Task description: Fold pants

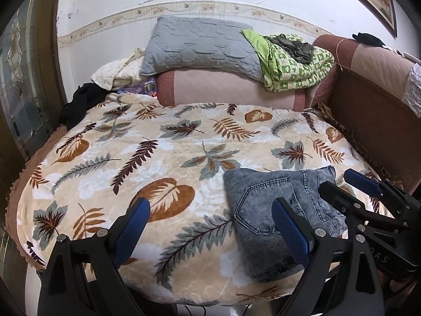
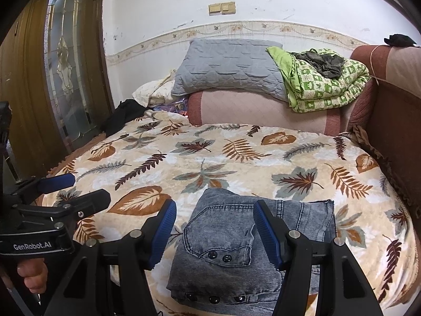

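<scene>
From the left wrist view, the left gripper (image 1: pixel 210 226) hangs with its jaws spread wide and nothing between them. The jeans (image 1: pixel 279 210) lie folded into a compact block on the blanket (image 1: pixel 184 142), off to this gripper's right, with only its right finger over their edge. The right gripper (image 1: pixel 339 184) sits just beyond them, further right.

From the right wrist view, the right gripper (image 2: pixel 214 226) is partly open, straddling the jeans (image 2: pixel 236 250) without pinching them; the denim lies directly under and ahead of it, long axis running away from the fingers. I'd judge the right hand the nearer one, and the fold looks about finished.
</scene>
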Action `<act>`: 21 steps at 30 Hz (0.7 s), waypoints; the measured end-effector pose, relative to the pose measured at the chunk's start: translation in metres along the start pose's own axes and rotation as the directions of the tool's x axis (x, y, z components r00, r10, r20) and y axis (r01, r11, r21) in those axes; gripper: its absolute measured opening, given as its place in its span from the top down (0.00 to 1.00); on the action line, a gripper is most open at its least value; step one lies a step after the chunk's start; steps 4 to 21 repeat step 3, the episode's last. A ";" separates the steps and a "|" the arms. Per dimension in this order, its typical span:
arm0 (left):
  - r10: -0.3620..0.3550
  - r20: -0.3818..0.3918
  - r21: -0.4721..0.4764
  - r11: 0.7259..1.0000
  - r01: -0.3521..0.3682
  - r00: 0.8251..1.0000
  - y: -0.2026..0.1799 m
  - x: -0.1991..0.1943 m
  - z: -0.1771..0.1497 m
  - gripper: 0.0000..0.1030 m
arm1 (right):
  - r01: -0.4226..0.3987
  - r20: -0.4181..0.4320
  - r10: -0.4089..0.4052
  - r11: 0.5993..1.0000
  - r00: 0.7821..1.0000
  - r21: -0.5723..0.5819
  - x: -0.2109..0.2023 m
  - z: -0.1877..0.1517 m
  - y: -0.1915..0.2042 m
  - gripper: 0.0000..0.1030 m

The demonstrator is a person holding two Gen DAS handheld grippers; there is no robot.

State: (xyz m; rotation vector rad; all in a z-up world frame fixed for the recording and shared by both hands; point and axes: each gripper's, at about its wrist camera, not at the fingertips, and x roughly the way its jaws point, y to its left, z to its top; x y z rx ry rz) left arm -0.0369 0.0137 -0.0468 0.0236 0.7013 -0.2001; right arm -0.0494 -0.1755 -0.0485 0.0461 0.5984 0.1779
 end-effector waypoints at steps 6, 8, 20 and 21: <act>-0.009 -0.019 0.004 1.000 0.009 1.000 -0.003 0.008 0.000 0.09 | -0.004 -0.007 0.004 1.000 1.000 0.012 0.006 -0.001 -0.005 0.37; -0.009 -0.019 0.004 1.000 0.009 1.000 -0.003 0.008 0.000 0.09 | -0.004 -0.007 0.004 1.000 1.000 0.012 0.006 -0.001 -0.005 0.37; -0.009 -0.019 0.004 1.000 0.009 1.000 -0.003 0.008 0.000 0.09 | -0.004 -0.007 0.004 1.000 1.000 0.012 0.006 -0.001 -0.005 0.37; -0.009 -0.019 0.004 1.000 0.009 1.000 -0.003 0.008 0.000 0.09 | -0.004 -0.007 0.004 1.000 1.000 0.012 0.006 -0.001 -0.005 0.37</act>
